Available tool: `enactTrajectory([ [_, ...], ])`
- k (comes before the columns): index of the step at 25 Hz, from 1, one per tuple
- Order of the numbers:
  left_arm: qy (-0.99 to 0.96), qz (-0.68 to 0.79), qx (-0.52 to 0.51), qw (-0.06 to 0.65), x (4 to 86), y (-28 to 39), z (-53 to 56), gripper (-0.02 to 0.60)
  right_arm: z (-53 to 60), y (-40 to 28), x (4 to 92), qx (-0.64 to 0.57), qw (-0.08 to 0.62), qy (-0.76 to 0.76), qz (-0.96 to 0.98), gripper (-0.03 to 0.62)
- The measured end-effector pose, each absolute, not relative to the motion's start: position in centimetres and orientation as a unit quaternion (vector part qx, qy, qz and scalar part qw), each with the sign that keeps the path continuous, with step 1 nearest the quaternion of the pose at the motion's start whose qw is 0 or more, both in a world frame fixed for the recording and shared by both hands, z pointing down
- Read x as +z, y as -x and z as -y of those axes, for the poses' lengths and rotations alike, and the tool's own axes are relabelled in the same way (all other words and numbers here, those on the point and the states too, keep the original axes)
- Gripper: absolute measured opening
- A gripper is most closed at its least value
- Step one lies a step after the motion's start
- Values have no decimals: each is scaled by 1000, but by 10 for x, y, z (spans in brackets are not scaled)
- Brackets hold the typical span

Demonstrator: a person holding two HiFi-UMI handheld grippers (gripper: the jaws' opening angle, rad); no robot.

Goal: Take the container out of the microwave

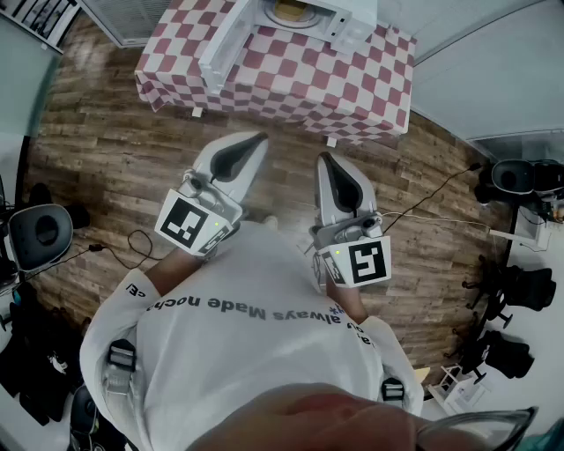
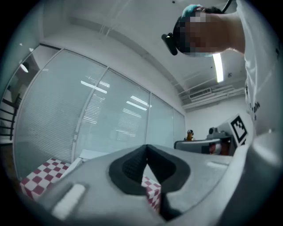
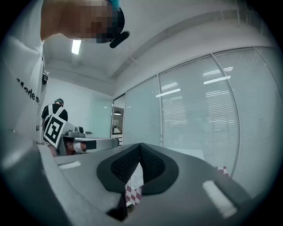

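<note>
A white microwave (image 1: 339,22) stands on a table with a red-and-white checked cloth (image 1: 291,75) at the top of the head view, its door (image 1: 225,44) swung open to the left. Inside it a pale round container (image 1: 291,11) shows on the turntable. My left gripper (image 1: 256,141) and right gripper (image 1: 324,160) are both held at chest height over the wooden floor, short of the table and pointing toward it. Both are shut with nothing between the jaws. In the left gripper view the left gripper (image 2: 146,148) has its tips together; the right gripper (image 3: 140,146) looks the same in its own view.
Wooden floor (image 1: 115,158) lies between me and the table. Cables (image 1: 132,242) trail on the floor at the left and right. Black office chairs (image 1: 520,291) stand at the right, and a chair (image 1: 40,233) at the left. Glass walls with blinds (image 3: 203,114) lie beyond the table.
</note>
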State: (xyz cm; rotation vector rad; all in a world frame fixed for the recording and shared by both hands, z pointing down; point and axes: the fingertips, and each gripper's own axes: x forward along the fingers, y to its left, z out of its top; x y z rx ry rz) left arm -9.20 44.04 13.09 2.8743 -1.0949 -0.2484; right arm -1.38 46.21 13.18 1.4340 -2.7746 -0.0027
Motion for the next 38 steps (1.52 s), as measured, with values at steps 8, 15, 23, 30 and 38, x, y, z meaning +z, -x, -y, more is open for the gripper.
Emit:
enactTrajectory([
  [8,-933,351,-72,33,135,98,-435,3,-458,24,133,0,10,-459,888,2],
  [15,-933,350,-74,33,132,108,-432,3,-456,34,131,-4,12,-460,888,2],
  [23,-933,349,-69,44,137,127,-428,3,-452,53,133,-3,13,-467,884,2],
  [30,-938,338,-63,48,143,167,-425,3,-448,94,136,6,12,-474,880,2],
  [38,-944,320,-54,55,153,187,-421,3,-451,118,146,14,11,-493,870,2],
])
